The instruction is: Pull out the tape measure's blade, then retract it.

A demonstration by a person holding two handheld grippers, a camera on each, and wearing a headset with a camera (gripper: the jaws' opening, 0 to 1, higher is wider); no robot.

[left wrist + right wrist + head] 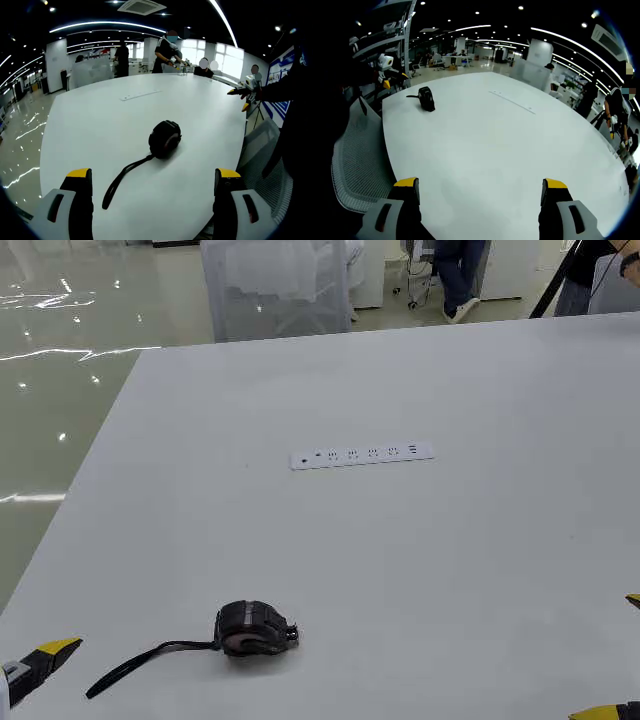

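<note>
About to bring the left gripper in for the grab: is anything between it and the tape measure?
Nothing visible does. In the left gripper view the tape measure lies straight ahead of the open left gripper on bare white table; its own black strap trails back toward the jaws.

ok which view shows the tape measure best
The left gripper view: the tape measure sits near centre, large, with its strap trailing toward the camera. The head view shows it smaller, near the bottom edge, strap stretched left. The right gripper view shows it small and far off at upper left.
</note>
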